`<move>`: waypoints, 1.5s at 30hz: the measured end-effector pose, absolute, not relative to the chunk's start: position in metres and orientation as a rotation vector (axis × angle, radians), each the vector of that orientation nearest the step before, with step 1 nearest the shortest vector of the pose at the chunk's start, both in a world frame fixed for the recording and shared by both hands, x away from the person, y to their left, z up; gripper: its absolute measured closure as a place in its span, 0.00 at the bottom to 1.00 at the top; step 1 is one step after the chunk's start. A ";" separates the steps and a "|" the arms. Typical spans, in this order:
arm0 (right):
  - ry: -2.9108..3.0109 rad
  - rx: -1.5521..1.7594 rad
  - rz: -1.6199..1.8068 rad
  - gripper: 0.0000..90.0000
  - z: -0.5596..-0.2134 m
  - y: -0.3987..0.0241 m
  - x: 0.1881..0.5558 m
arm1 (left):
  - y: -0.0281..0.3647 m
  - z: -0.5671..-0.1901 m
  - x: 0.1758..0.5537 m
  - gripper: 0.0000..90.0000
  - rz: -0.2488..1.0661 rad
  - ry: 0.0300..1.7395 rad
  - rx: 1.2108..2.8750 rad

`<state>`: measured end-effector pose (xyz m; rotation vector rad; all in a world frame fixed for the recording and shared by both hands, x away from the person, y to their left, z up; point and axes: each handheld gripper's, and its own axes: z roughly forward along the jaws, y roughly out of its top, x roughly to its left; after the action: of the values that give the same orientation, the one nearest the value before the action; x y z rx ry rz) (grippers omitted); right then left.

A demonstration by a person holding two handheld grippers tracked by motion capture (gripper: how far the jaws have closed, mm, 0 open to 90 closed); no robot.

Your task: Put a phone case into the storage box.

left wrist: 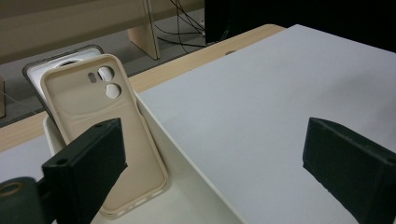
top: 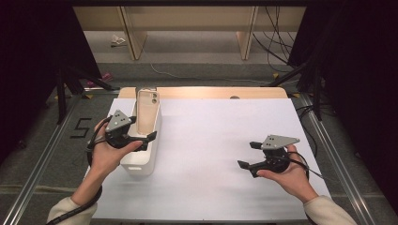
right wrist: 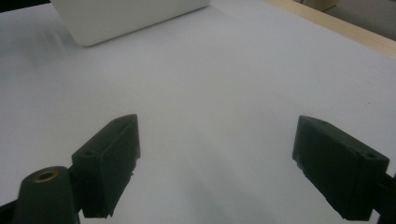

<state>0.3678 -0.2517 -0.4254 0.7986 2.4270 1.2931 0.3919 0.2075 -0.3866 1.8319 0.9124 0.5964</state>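
A beige phone case (left wrist: 100, 135) is propped upright in a white bin (top: 143, 154), another case (left wrist: 42, 70) behind it. The left gripper (top: 144, 129) is held wide at the bin; the right gripper (top: 248, 154) is held wide above bare tabletop (top: 206, 140).

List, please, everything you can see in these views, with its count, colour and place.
phone case: 1, beige, standing tilted in the bin
second case: 1, dark-rimmed, behind the beige one
bin: 1, white, left part of the table
table: 1, white sheet over wood, centre
wooden legs: 2, light, on the floor beyond
cables: several, black, far right floor
left hand-held gripper: 1, black, open, over the bin
right hand-held gripper: 1, black, open, above the sheet
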 end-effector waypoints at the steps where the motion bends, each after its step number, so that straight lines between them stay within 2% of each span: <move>1: 2.427 0.801 1.292 0.18 -0.425 -0.252 0.368 | 0.207 -0.388 0.391 0.06 0.593 0.910 1.832; 45: 2.414 0.830 1.294 0.18 -0.426 -0.264 0.363 | 0.191 -0.423 0.349 0.06 0.598 0.829 1.888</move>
<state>0.3635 -0.2642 -0.4259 0.8296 2.4143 1.2941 0.3485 0.1911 -0.4225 1.8883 0.8290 0.5977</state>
